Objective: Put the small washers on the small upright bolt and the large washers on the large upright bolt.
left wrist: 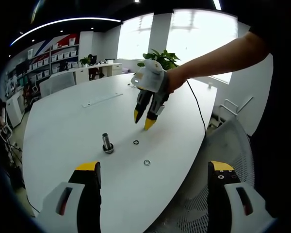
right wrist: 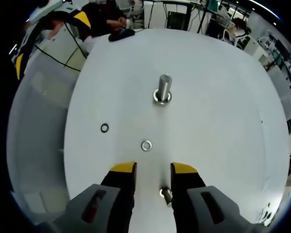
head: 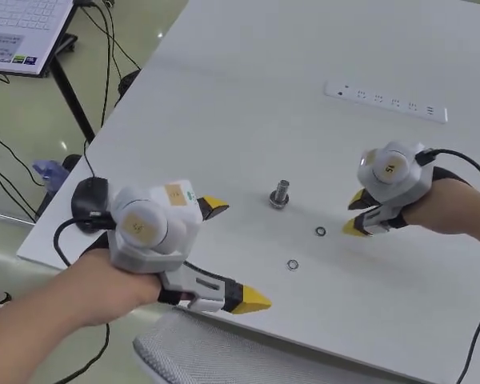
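The left gripper [head: 232, 254] was low on the near side of the white surface [head: 224, 104], held in a hand. Its fingers [left wrist: 87, 177] were spread very wide apart and had nothing between them. They hung over the edge of the surface, just above a grey chair [head: 192, 356].

The right gripper [head: 354, 214] was on the other side, also held in a hand, with its yellow tips pointing down close to the surface. Its fingers [right wrist: 123, 172] had a small gap between them and nothing between the tips. In the right gripper view a small shiny piece [right wrist: 165, 193] showed low in that gap, right next to one finger. I could not tell if it was the small bolt, or if the finger touched it.

The big bolt [head: 280, 194] stood straight up in the middle of the surface, between the two grippers. No washer could be seen on it. The first washer [head: 321, 232] lay flat near the right gripper's tips. The second washer [head: 293, 265] lay flat a bit closer to the person. Both were apart from the big bolt and from each other.

A white power strip [head: 386, 101] lay far back on the surface. A laptop [head: 16, 32] sat on a stand off to the left.
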A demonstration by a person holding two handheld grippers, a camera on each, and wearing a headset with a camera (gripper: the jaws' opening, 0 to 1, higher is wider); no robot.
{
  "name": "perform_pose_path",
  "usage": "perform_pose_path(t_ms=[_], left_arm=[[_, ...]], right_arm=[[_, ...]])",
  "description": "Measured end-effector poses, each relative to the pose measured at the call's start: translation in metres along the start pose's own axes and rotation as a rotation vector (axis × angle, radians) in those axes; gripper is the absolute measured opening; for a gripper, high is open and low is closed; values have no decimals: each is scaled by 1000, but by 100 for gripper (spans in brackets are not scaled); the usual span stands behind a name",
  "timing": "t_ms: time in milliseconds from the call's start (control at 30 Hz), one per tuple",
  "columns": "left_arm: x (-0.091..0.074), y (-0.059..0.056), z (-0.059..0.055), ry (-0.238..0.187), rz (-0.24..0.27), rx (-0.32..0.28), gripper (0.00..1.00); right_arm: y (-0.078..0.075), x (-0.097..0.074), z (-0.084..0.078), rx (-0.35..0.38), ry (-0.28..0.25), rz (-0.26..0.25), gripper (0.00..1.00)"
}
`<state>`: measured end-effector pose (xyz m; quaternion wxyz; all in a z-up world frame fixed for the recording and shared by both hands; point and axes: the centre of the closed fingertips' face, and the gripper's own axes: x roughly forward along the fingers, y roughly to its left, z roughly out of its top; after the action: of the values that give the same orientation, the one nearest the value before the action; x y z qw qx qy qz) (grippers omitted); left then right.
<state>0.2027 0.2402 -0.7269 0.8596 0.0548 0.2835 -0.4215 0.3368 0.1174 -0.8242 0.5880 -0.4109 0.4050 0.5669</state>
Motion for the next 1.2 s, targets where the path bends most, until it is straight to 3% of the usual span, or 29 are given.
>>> perform_pose_path(t_ms=[433, 667, 1200], left_arm=[[-3, 1, -3, 4, 9, -9, 90], [-5, 4, -6, 7, 15, -19, 90], [-7, 3, -13, 21, 11, -29, 88]], right_arm=[[11, 19, 10, -68, 2, 24, 31], [8, 30, 11, -76, 9, 21, 34], [11, 48, 7, -44, 15, 22, 31]])
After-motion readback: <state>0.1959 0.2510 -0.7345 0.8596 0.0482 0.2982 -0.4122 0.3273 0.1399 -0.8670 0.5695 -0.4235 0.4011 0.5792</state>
